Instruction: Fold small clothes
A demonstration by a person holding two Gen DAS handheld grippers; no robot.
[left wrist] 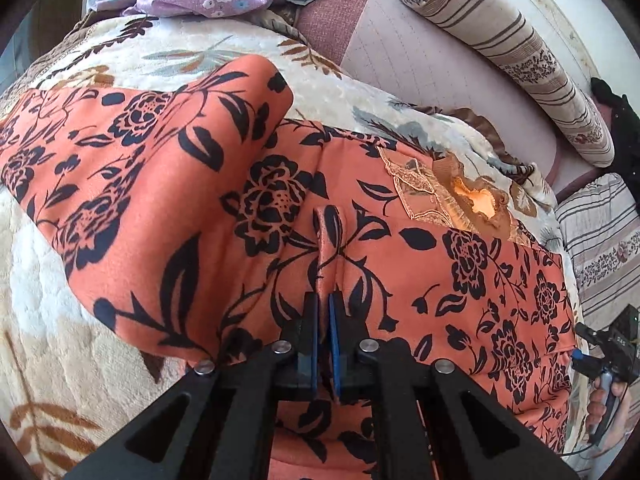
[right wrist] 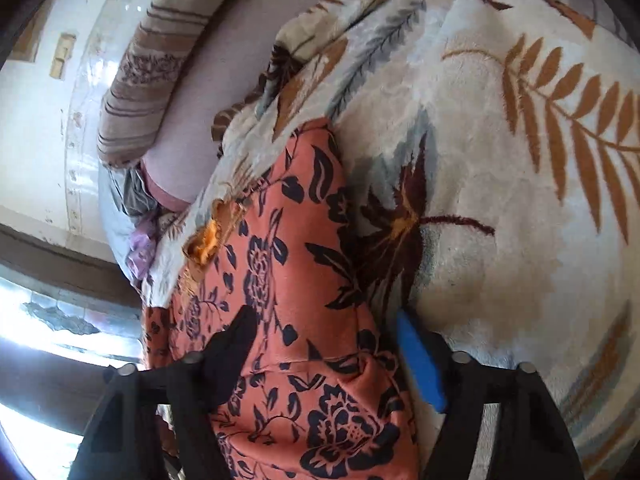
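In the left wrist view, your left tongs (left wrist: 325, 300) are pressed together on a raised pinch of the orange garment with black flower print (left wrist: 400, 264), which lies spread across the cream fleece blanket with brown leaf pattern (left wrist: 48, 320) on the bed, one flap folded over at the left and its lace-trimmed opening (left wrist: 460, 196) toward the striped bolster pillow (left wrist: 520, 64). In the right wrist view, your right tongs (right wrist: 328, 344) stand spread, straddling the garment's edge (right wrist: 304, 288), with the black finger (right wrist: 236, 344) over the cloth and the blue pad (right wrist: 420, 364) beside the blanket (right wrist: 520, 240); whether either presses the cloth cannot be told.
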